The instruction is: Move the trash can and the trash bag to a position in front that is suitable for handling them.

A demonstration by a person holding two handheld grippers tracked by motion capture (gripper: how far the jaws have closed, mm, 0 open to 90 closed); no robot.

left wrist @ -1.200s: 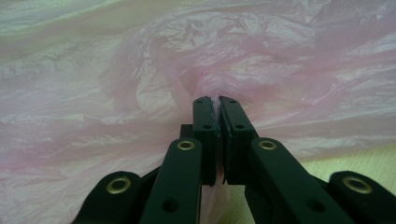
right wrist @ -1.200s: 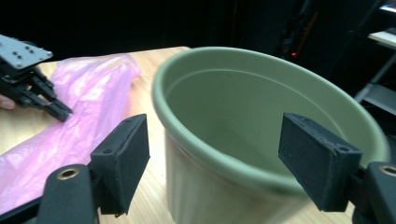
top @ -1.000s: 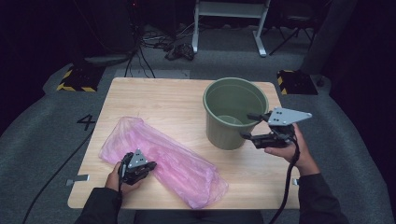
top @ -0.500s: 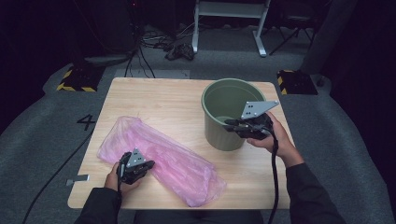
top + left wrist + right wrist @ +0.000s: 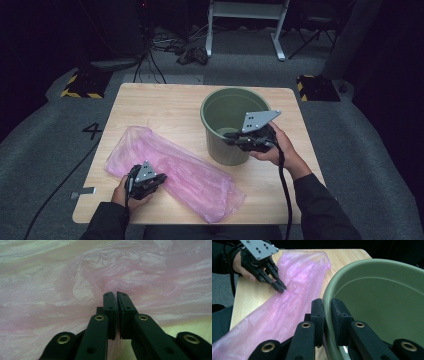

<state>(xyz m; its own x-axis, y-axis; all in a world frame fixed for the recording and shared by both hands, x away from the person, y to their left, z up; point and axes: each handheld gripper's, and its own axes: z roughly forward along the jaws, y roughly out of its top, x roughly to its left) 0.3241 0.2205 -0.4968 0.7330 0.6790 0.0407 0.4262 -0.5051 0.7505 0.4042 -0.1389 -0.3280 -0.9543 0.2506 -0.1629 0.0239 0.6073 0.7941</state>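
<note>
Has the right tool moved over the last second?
Yes. The right tool has shifted left, from beside the green bucket onto its near rim, where its jaws now clamp the wall.

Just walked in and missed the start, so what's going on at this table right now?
A person at a light wooden table works a handheld two-jaw gripper in each hand. The left gripper is shut on a crumpled translucent pink plastic bag that lies flat across the tabletop. The right gripper is clamped on the rim of a round green plastic bucket, one jaw outside the wall and one inside. The bucket stands upright and looks empty, beside the bag.
</note>
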